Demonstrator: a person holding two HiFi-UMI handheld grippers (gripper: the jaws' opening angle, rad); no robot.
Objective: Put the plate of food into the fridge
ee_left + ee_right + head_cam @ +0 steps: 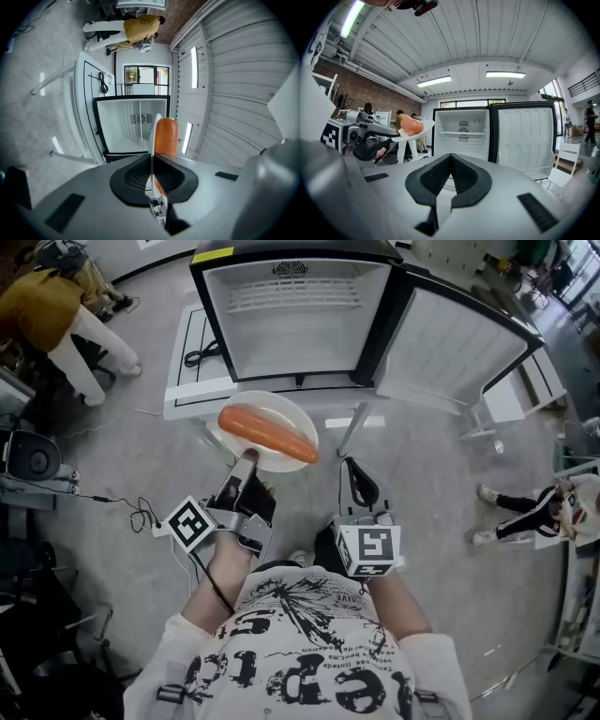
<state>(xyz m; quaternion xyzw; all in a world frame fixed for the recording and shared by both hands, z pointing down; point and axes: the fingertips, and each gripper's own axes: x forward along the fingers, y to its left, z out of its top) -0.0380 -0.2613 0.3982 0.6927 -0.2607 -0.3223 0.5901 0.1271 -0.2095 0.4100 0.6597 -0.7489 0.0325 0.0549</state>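
Left gripper (246,459), plate (277,406), open fridge (300,334) beyond

A white table (211,385) bears the open fridge (295,324) and, beside it, a coiled black cable (197,357).

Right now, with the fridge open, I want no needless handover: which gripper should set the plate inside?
Left. The left gripper has its fingers closed on the rim of the plate, sausage aboard, facing the open fridge. The right gripper is shut and empty beside it.

Plate (272,404) with sausage (267,434) before open fridge (295,324)
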